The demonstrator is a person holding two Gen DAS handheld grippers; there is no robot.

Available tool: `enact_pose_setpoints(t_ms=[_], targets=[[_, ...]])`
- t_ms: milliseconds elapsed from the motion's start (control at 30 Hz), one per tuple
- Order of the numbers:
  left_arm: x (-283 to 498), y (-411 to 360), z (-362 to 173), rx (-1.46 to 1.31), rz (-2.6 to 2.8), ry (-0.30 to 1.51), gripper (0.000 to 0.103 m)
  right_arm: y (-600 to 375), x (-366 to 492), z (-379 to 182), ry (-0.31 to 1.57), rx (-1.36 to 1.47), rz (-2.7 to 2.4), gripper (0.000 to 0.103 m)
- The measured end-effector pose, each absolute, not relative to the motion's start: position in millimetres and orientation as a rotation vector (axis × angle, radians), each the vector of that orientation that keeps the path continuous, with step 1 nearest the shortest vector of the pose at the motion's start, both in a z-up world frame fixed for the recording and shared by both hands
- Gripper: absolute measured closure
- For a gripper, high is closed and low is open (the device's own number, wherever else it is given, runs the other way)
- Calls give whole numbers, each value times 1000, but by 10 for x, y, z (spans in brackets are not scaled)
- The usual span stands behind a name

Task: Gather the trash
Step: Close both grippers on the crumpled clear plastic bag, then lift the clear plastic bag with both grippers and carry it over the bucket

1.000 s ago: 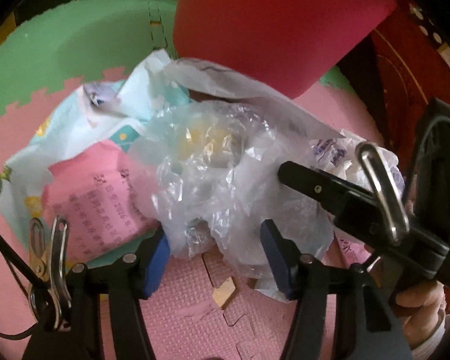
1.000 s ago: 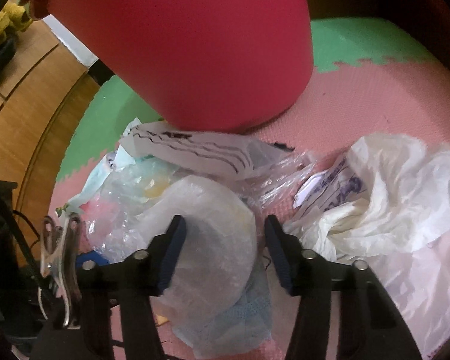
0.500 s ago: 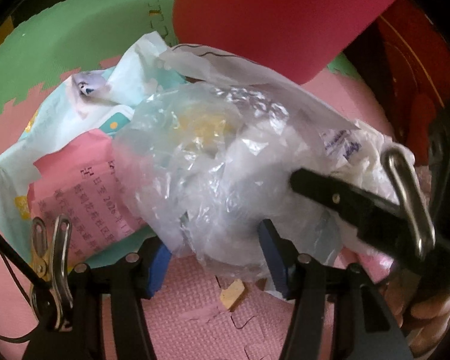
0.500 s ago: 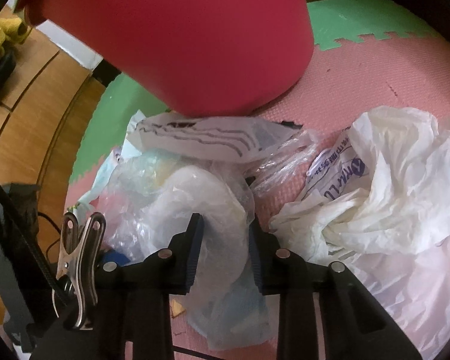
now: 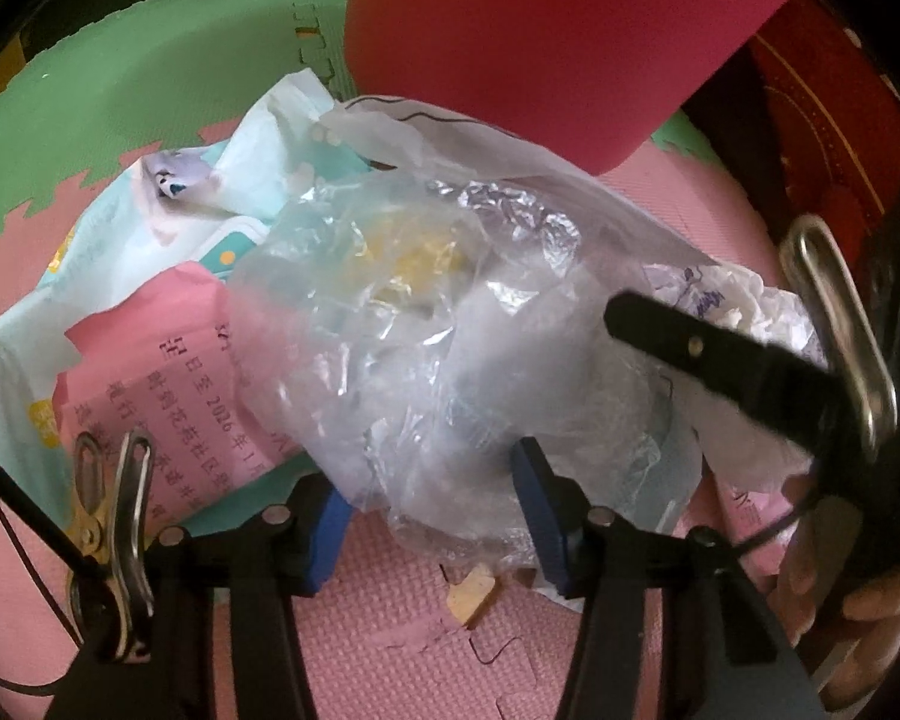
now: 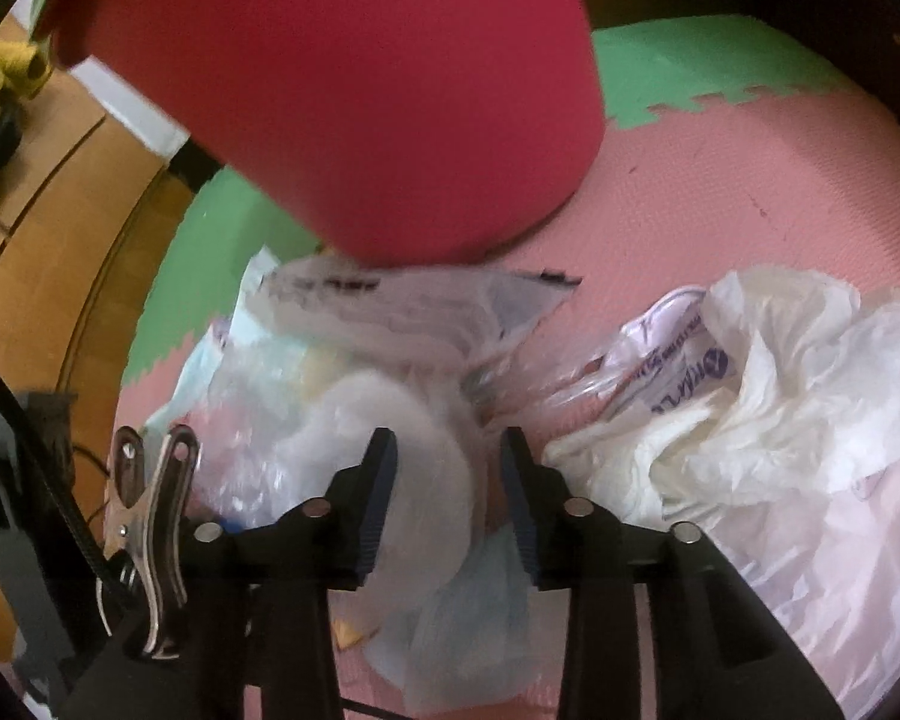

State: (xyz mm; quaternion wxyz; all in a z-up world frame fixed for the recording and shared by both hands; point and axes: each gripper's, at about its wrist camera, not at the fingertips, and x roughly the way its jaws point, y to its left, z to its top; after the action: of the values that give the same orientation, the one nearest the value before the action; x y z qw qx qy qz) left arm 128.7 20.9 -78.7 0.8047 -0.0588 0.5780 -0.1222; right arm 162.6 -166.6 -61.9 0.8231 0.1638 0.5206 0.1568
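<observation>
A crumpled clear plastic bag (image 5: 426, 360) lies on the pink foam mat in a heap of trash. My left gripper (image 5: 432, 510) is open, its blue pads on either side of the bag's near end. My right gripper (image 6: 450, 492) is shut on the same clear bag (image 6: 426, 480), a thick fold of it squeezed between its pads; its black finger (image 5: 720, 360) shows in the left wrist view. The red bin (image 5: 540, 30) stands just behind the heap and also shows in the right wrist view (image 6: 360, 90).
A pink printed leaflet (image 5: 168, 372) and a pale blue wrapper (image 5: 210, 204) lie left of the bag. A white plastic bag (image 6: 780, 408) lies to the right. A small yellow scrap (image 5: 473, 591) sits on the mat. Wooden floor (image 6: 42, 228) at left.
My right gripper closed on the clear bag, then its jaws eased slightly wider. The bag has bunched up and lifted toward the left gripper. The left gripper stayed open.
</observation>
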Motion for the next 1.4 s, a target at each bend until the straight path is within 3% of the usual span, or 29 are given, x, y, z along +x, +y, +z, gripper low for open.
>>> enact_pose_setpoints(t_ms=[300,400,533,633,1400], targets=[[1266,157,-788,-93,-264,1225,51,-1593,1666,-729,1132,361,379,65],[1277,64,-781,-92,-267,1219,59,-1581,1667,-739,1145,378,397,72],[1290,104,-760,-113,-257,1221,77,-1608,1630,-679,1127,385,381,90],[1281,147,-723,-140,-251,1222,85,-1671,1591,-631,1117,417,392,93],[599,232,199,-143,-251,1050,88,-1948,922,196,987,434,469,96]])
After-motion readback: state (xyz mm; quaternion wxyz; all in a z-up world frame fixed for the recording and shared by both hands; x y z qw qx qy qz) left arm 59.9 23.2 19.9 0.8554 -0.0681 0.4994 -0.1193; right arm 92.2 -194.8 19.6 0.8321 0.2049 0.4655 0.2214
